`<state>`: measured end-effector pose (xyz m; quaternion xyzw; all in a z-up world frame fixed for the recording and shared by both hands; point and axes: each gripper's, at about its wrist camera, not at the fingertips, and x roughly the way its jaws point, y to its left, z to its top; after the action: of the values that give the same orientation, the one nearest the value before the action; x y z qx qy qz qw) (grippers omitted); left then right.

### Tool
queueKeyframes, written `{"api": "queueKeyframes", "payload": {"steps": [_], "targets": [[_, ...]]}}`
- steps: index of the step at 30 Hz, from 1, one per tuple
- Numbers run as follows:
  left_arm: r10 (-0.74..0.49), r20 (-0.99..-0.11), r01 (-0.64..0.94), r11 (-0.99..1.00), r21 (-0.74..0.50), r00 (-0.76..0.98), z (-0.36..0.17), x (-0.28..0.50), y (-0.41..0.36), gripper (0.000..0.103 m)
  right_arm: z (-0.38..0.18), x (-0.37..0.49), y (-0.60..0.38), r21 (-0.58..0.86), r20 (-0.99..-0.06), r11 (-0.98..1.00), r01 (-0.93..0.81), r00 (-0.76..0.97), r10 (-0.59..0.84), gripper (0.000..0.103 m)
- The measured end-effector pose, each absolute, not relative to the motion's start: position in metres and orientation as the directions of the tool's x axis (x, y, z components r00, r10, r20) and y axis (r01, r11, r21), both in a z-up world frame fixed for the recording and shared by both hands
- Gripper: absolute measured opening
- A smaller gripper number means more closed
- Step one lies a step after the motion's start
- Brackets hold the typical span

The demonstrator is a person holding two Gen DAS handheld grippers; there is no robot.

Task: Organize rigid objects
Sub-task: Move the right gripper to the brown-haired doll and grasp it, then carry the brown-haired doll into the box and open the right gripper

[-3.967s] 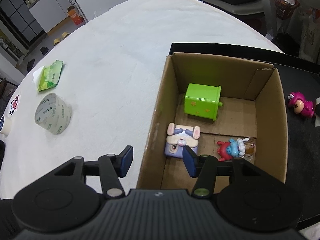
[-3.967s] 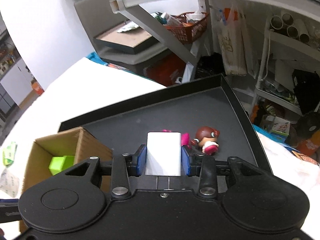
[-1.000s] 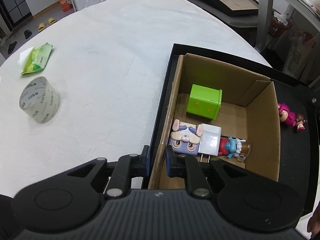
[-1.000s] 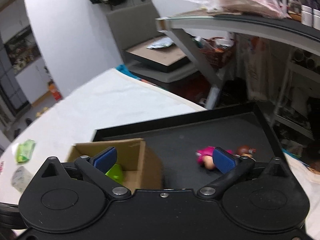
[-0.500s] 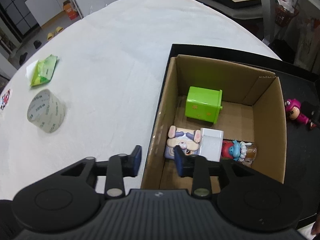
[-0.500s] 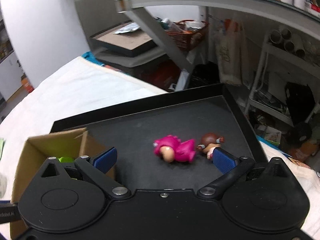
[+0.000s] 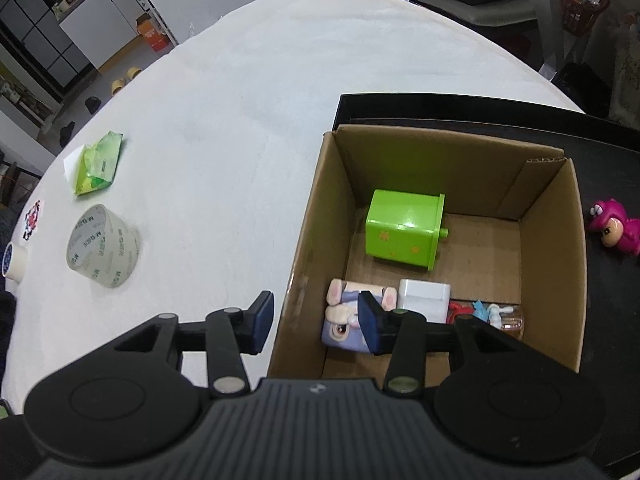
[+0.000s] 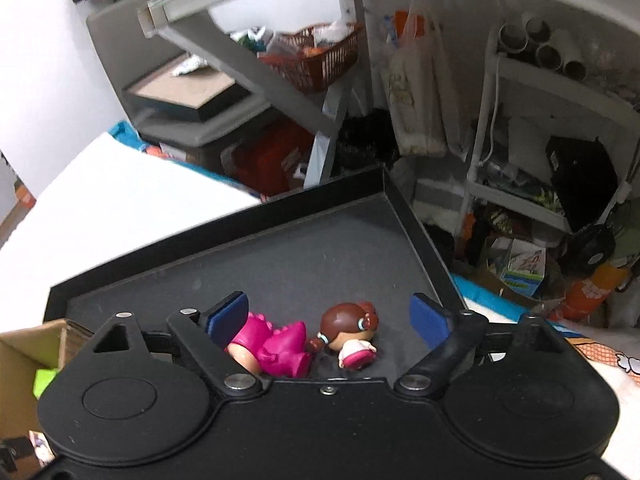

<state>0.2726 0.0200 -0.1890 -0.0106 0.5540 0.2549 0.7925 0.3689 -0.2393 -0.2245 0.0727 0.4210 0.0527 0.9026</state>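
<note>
Gone from the right gripper's (image 8: 327, 318) grip is the white charger block (image 7: 424, 299); four seconds ago it was clamped between the blue pads, and it lies in the cardboard box (image 7: 552, 248) now.

Left wrist view: the left gripper (image 7: 315, 320) is released and empty, its fingers straddling the box's near-left wall, one pad outside over the white table (image 7: 240, 128) and one inside, above the purple bunny figure (image 7: 344, 320). A second ago those fingers were pinched close about that wall; they have spread since. Inside the box, the charger block sits at 6 o'clock of the green cube (image 7: 404, 228), touching the bunny figure on its 9 o'clock side, with the red and blue figure (image 7: 476, 310) at its 3 o'clock. A roll of clear tape (image 7: 104, 252) and a green packet (image 7: 98, 162) lie far out at 9 o'clock on the table, well apart from the box.

Right wrist view: the right gripper is spread wide and holds nothing, hovering over the black tray (image 8: 304, 256). Two toys are left there, side by side and touching or nearly so: the pink figure (image 8: 276, 350) just under the left pad, and the brown-haired doll (image 8: 350, 332) at its 3 o'clock, between the fingers.

By my reading, one placement is finished and these two toys are what remains; the gripper looks lined up for one of them, though which one I cannot tell.
</note>
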Motion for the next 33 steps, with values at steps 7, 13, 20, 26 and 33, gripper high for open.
{"api": "queueKeyframes", "payload": {"steps": [7, 13, 20, 26, 33], "targets": [[0.424, -0.872, -0.410, 0.860, 0.303, 0.245, -0.192, 0.285, 0.010, 0.052, -0.250, 0.373, -0.239, 0.144, -0.792, 0.989, -0.041, 0.594, 0.140, 0.068], [0.439, -0.865, -0.405, 0.856, 0.321, 0.243, -0.193, 0.287, 0.006, 0.055, -0.247, 0.374, -0.243, 0.155, -0.795, 0.986, -0.055, 0.586, 0.157, 0.040], [0.424, -0.868, -0.406, 0.863, 0.300, 0.259, -0.190, 0.282, 0.008, 0.055, -0.231, 0.366, -0.245, 0.168, -0.763, 0.982, -0.089, 0.619, 0.187, 0.040], [0.403, -0.875, -0.407, 0.871, 0.276, 0.269, -0.188, 0.275, 0.009, 0.055, -0.214, 0.360, -0.243, 0.167, -0.734, 0.980, -0.112, 0.649, 0.199, 0.040], [0.371, -0.883, -0.406, 0.882, 0.238, 0.288, -0.185, 0.263, 0.012, 0.055, -0.193, 0.349, -0.232, 0.148, -0.702, 0.976, -0.162, 0.677, 0.219, 0.040]]}}
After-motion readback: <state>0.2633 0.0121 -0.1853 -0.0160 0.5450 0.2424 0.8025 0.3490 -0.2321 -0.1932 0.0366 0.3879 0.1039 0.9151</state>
